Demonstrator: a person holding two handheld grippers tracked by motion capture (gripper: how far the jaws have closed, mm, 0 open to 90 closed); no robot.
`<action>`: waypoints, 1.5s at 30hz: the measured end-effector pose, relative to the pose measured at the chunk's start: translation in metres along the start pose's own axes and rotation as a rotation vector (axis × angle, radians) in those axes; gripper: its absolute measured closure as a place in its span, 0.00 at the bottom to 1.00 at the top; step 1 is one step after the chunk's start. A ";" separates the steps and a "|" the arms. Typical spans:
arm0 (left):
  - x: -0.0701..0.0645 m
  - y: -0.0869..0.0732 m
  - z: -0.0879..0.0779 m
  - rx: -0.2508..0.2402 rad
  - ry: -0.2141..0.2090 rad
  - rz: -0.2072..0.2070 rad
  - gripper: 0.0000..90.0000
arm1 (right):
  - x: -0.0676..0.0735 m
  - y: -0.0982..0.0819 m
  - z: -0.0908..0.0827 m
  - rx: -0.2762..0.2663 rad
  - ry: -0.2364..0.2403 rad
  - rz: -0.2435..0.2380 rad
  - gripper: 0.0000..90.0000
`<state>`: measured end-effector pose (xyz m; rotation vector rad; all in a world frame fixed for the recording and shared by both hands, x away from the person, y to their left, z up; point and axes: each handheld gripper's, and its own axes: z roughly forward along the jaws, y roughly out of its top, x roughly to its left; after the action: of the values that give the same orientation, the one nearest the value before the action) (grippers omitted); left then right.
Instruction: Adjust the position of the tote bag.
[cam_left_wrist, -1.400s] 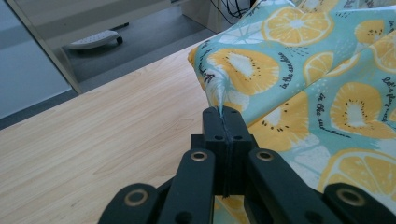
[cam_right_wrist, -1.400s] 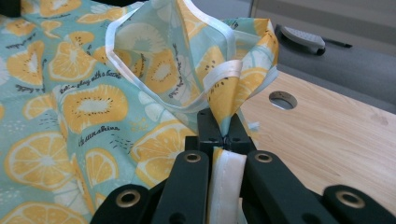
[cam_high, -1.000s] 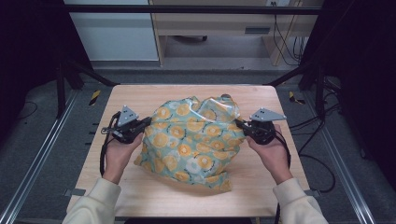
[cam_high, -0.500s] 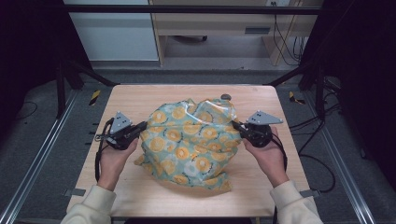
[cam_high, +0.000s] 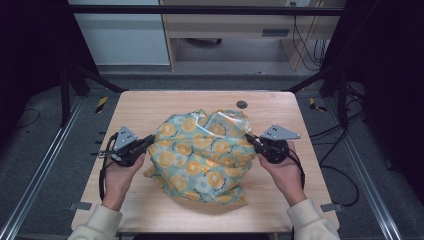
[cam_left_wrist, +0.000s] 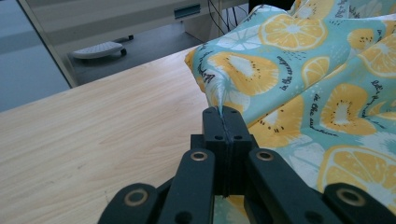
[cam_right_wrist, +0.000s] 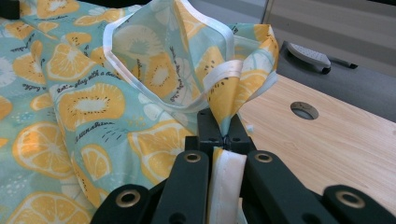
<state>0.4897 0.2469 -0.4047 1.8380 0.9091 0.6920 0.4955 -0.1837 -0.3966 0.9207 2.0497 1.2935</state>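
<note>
Claws (cam_high: 150, 141) pinching crumpled citrus-print fabric (cam_high: 205, 155)

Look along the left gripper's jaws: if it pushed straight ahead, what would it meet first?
The left gripper is shut on the fruit-print cloth; pushed on, it would likely run straight into that bunched fabric, though depth is hard to judge.

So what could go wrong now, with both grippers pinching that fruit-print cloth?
The left gripper grips only a thin pinch of the cloth, so a pull might slip it from the fingers. The right gripper clamps a bunched, white-trimmed edge; pulling may spread it unevenly or strain the hem. The cloth lies crumpled on the table, so lifting could leave it twisted.
</note>
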 end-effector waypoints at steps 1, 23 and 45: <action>0.000 -0.001 -0.001 0.000 0.001 0.001 1.00 | 0.001 0.000 -0.001 0.001 0.000 -0.002 0.99; -0.005 -0.014 -0.025 -0.027 -0.007 0.004 1.00 | 0.019 -0.003 -0.014 -0.034 0.021 -0.019 0.99; -0.022 -0.034 -0.066 -0.054 -0.034 0.042 1.00 | 0.046 -0.007 -0.049 -0.099 0.065 -0.057 0.99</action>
<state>0.4163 0.2712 -0.4110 1.8198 0.8247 0.7028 0.4291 -0.1769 -0.3877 0.7798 2.0259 1.3970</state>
